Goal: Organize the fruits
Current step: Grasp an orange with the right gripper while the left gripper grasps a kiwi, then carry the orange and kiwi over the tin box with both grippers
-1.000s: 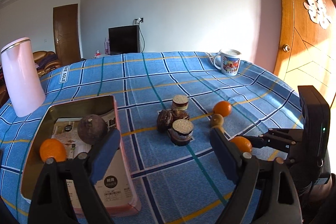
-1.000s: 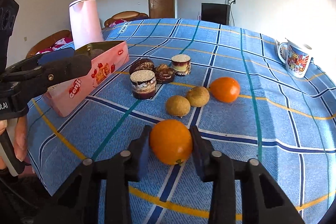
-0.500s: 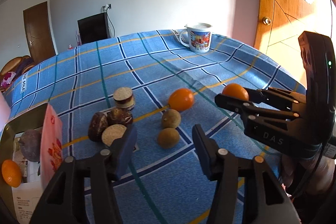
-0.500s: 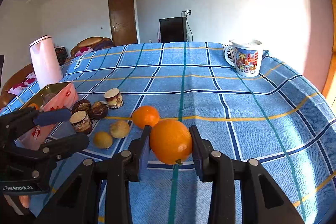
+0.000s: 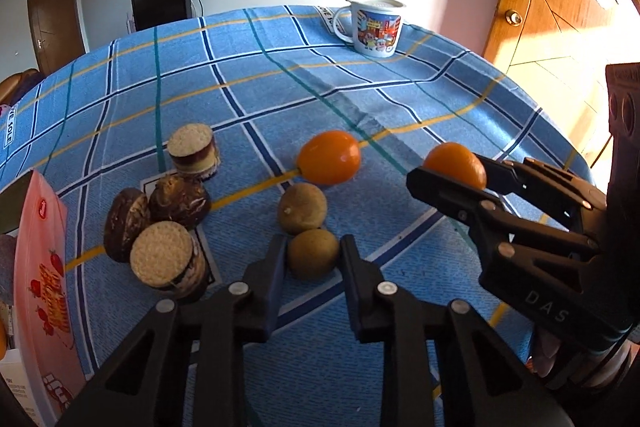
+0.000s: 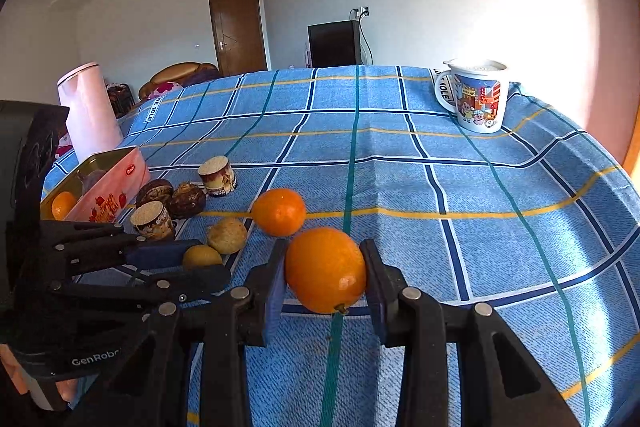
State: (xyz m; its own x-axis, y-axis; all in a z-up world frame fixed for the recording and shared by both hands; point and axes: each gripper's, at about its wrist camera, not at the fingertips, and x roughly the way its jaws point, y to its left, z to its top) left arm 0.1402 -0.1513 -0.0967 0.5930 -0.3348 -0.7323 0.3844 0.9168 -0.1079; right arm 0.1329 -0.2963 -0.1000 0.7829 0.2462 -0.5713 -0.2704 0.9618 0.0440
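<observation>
Left gripper [image 5: 313, 259]: pitched downward toward the desk [image 5: 280, 87], jaws closed, both pads pressing on the small brown fruit [image 5: 313, 254] between them. In the right wrist view it enters from the left edge, fingers roughly level, with part of a hand visible beneath its body.

Right gripper [image 6: 324, 273]: angled downward, jaws closed on an orange [image 6: 325, 269], one pad against each side. In the left wrist view it reaches in from the right edge, its fingertips carrying the orange clear of the desk surface.
</observation>
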